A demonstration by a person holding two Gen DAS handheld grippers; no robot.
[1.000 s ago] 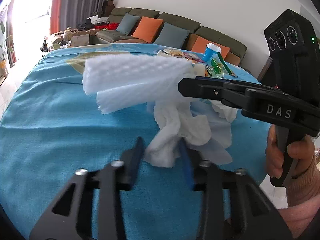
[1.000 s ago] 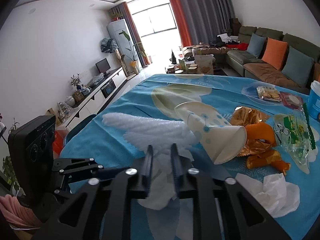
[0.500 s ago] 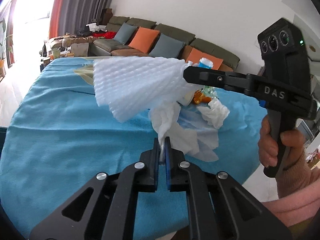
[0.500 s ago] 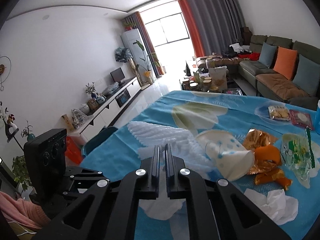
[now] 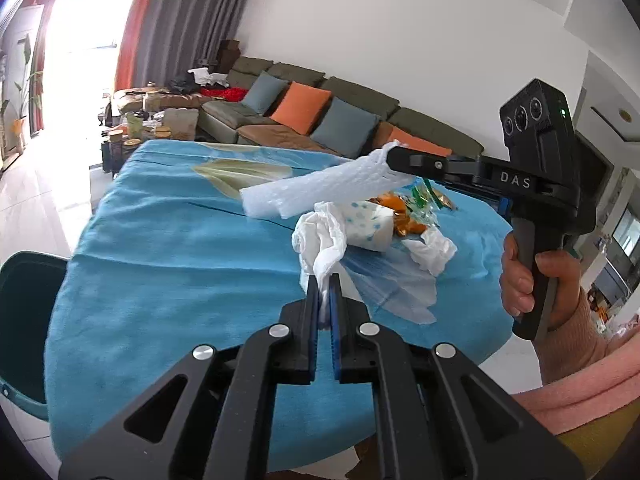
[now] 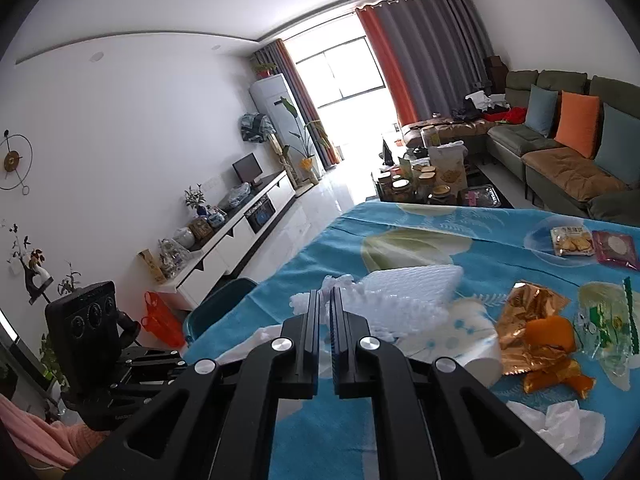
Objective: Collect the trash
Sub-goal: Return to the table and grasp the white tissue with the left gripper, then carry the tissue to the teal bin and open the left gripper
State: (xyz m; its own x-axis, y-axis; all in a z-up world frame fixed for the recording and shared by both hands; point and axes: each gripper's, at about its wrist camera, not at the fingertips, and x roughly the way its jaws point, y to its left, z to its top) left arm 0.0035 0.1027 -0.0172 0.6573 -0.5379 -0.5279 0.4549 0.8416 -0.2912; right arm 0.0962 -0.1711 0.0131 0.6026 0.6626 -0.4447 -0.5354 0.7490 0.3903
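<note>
In the left wrist view my left gripper (image 5: 326, 286) is shut on a crumpled white tissue (image 5: 320, 236), which hangs lifted over the blue tablecloth (image 5: 180, 264). My right gripper (image 6: 330, 296) is shut on a white foam net sheet (image 6: 404, 292) and holds it in the air; the left wrist view shows that sheet (image 5: 320, 192) jutting left from the right gripper's fingertips (image 5: 396, 157). On the cloth lie a dotted paper cup (image 6: 476, 344) on its side, gold wrapper (image 6: 528, 312), orange peel (image 6: 552, 332), a clear plastic bag (image 6: 608, 328) and another crumpled tissue (image 6: 560, 428).
A teal chair (image 5: 24, 320) stands at the table's left edge. Two snack packs (image 6: 572, 242) lie at the far side of the table. An orange bag (image 6: 160, 320) sits on the floor by the white TV cabinet (image 6: 240, 236). A person's hand (image 5: 532, 280) grips the right tool.
The left gripper closed on the tissue and lifted it off the cloth. The right gripper shut fully on the foam sheet and rose, so the table now looks lower in both views.
</note>
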